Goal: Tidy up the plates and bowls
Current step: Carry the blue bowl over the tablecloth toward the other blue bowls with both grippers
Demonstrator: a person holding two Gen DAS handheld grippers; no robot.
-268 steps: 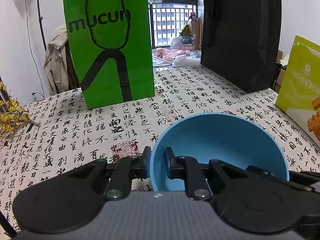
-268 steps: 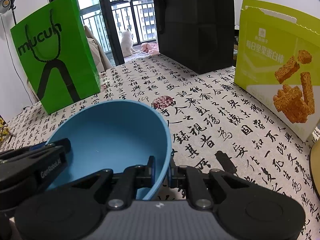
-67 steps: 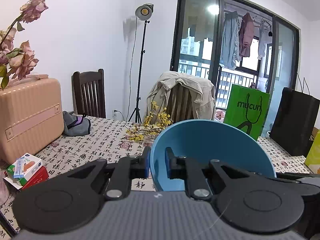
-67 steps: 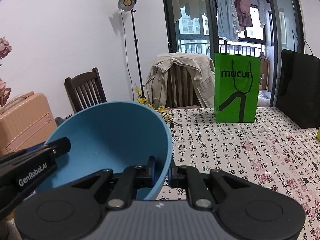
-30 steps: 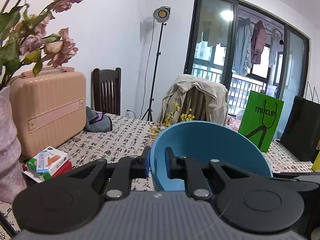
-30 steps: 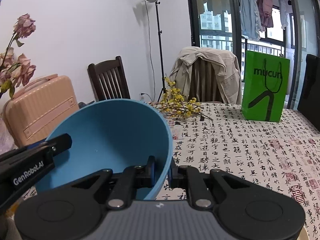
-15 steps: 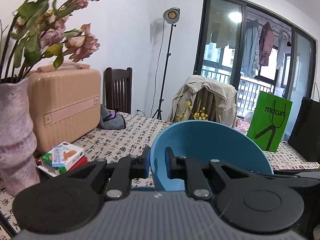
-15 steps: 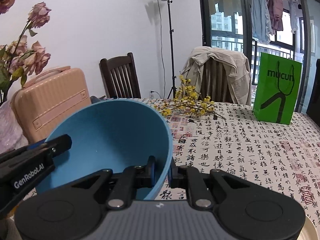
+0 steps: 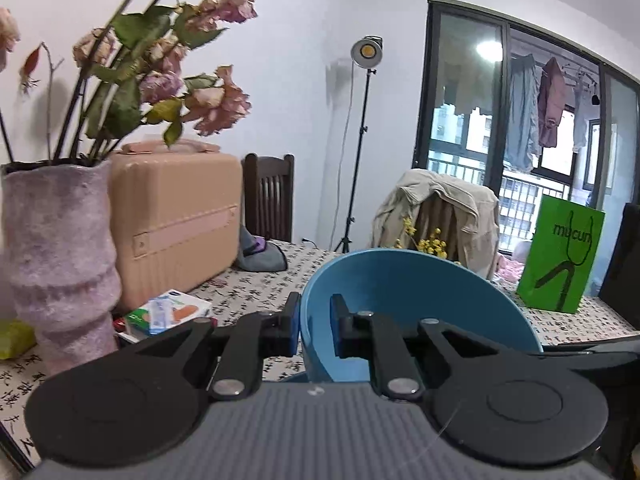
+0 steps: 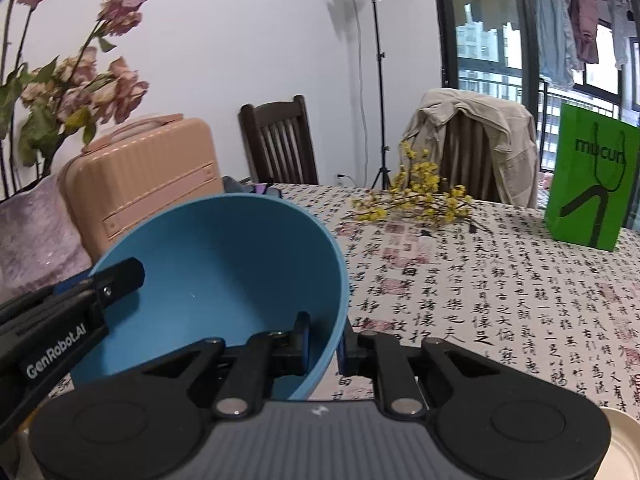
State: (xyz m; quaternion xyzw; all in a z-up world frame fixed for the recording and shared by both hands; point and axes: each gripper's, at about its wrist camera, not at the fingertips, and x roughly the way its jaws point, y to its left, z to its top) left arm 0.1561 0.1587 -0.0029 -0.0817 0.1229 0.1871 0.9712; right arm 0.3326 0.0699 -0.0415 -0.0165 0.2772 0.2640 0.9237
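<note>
A blue bowl (image 9: 408,300) is held in the air over the table by both grippers. My left gripper (image 9: 314,330) is shut on its left rim, one pad outside and one inside. In the right wrist view the same blue bowl (image 10: 224,264) fills the lower left, and my right gripper (image 10: 323,340) is shut on its right rim. The left gripper's black finger (image 10: 100,292) shows on the far rim there. A cream plate edge (image 10: 624,444) peeks in at the bottom right corner.
A pink vase with dried roses (image 9: 60,264) stands close at the left, beside a peach suitcase (image 9: 176,224) and small boxes (image 9: 168,312). Yellow flowers (image 10: 416,196), a green paper bag (image 10: 592,176) and chairs sit farther along the calligraphy tablecloth (image 10: 500,300).
Both grippers carried the bowl leftward and slightly lower; the vase, suitcase and boxes have come closer and larger at the left, and the green bag has slid toward the right edge.
</note>
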